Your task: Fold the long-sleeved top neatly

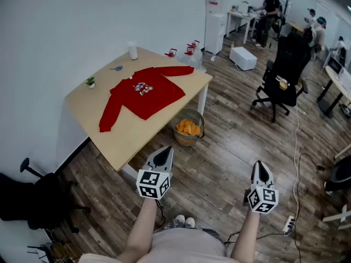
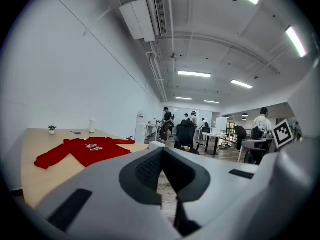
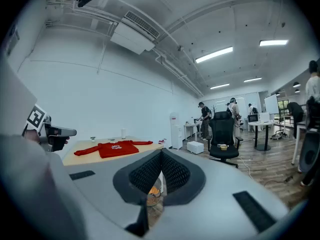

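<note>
A red long-sleeved top point(image 1: 143, 95) lies spread flat, front up, on a light wooden table point(image 1: 131, 138), both sleeves stretched out. I stand on the wood floor a few steps short of the table. My left gripper point(image 1: 164, 153) is shut and empty, held in the air near the table's front corner. My right gripper point(image 1: 261, 167) is also shut and empty, out over the floor to the right. The left gripper view shows the top point(image 2: 85, 150) to the left beyond the closed jaws point(image 2: 161, 151). In the right gripper view the top point(image 3: 114, 148) lies far off, left of the right gripper point(image 3: 161, 153).
On the table stand a white cup point(image 1: 132, 51), a small plant point(image 1: 90, 81) and a blue item point(image 1: 117, 68). A basket of orange things point(image 1: 188, 127) sits under the table's right side. A black office chair point(image 1: 285, 75), a white box point(image 1: 242, 58), a floor power strip point(image 1: 288, 223) and people are further off.
</note>
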